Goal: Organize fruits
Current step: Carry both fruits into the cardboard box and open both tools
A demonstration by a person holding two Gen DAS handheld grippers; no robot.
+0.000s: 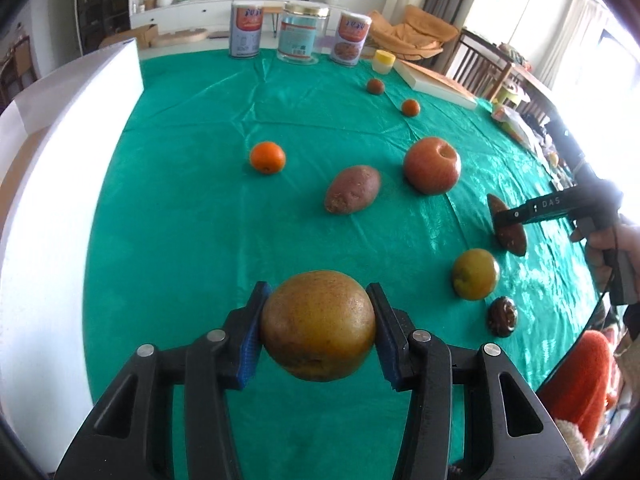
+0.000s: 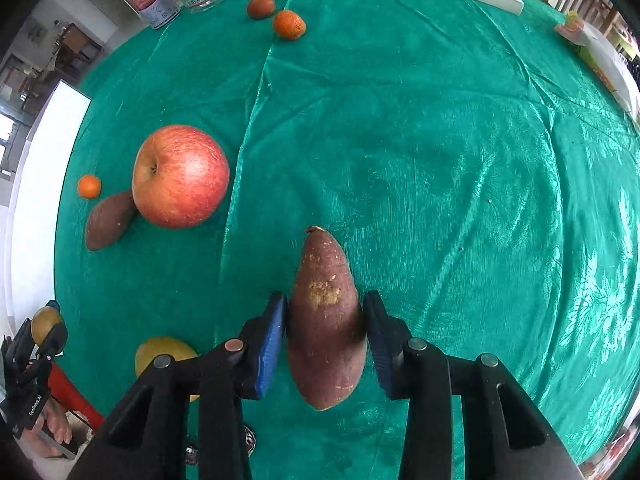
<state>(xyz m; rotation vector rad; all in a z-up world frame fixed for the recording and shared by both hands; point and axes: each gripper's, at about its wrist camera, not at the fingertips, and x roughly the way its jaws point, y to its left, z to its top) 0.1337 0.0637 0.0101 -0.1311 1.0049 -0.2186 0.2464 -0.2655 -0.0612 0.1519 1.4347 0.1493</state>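
My left gripper (image 1: 318, 322) is shut on a brown pear (image 1: 318, 326), held above the green tablecloth (image 1: 200, 240). My right gripper (image 2: 325, 320) is shut on a sweet potato (image 2: 326, 320); it shows in the left wrist view (image 1: 506, 216) at the right, around the same sweet potato (image 1: 514, 240). On the cloth lie a red apple (image 1: 432, 165), a second sweet potato (image 1: 352, 189), an orange (image 1: 267, 157), a second pear (image 1: 476, 274) and two small oranges (image 1: 410, 107) (image 1: 375, 86). The apple (image 2: 181, 176) also shows in the right wrist view.
Two cans (image 1: 245, 30) (image 1: 351, 39) and a glass jar (image 1: 303, 32) stand at the table's far edge, with a yellow-lidded pot (image 1: 383, 61) and a flat box (image 1: 442, 82) to their right. A white board (image 1: 60, 160) stands along the left. A dark round item (image 1: 502, 316) lies near the second pear.
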